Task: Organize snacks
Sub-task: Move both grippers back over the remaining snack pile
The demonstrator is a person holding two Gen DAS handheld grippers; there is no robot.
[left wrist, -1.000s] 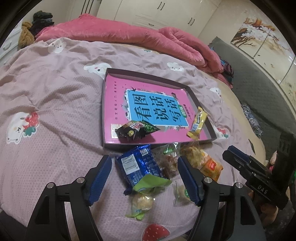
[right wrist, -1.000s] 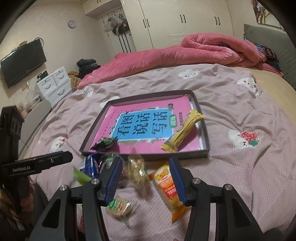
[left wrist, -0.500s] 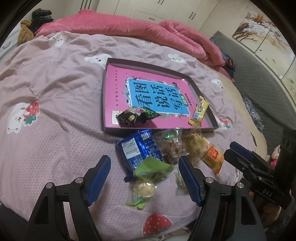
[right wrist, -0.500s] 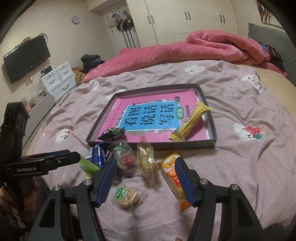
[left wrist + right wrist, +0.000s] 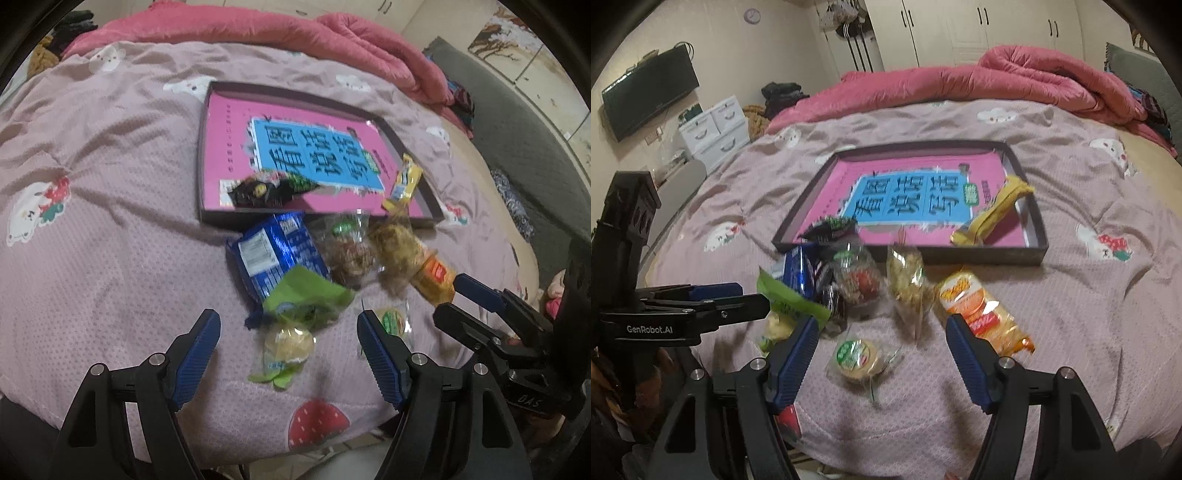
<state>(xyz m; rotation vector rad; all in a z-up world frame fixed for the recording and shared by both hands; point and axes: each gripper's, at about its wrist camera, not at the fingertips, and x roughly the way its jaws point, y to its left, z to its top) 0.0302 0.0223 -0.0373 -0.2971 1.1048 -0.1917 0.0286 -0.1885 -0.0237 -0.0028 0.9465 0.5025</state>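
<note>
A shallow dark tray [image 5: 207,155] [image 5: 1039,236] with a pink and blue book cover inside lies on the bed. In it rest a black snack pack [image 5: 266,190] [image 5: 831,227] and a yellow bar [image 5: 404,181] [image 5: 993,210]. Before the tray lie loose snacks: a blue pack [image 5: 273,251], a green pouch [image 5: 306,297], two clear bags [image 5: 857,280] [image 5: 907,284], an orange pack [image 5: 982,314] and a round cake [image 5: 857,356]. My left gripper [image 5: 286,332] hovers open over the green pouch. My right gripper [image 5: 879,332] hovers over the round cake, jaws opening, pads not touching it.
A mauve bedsheet [image 5: 110,221] with cartoon prints covers the bed; its front edge is just below the snacks. A rumpled pink quilt [image 5: 997,77] lies at the far side. White drawers [image 5: 716,129] and a wall TV [image 5: 646,96] stand at the left.
Both grippers have sunk closer to the snack pile and tipped further down. The right gripper's jaws have spread wider. No snack has moved.
</note>
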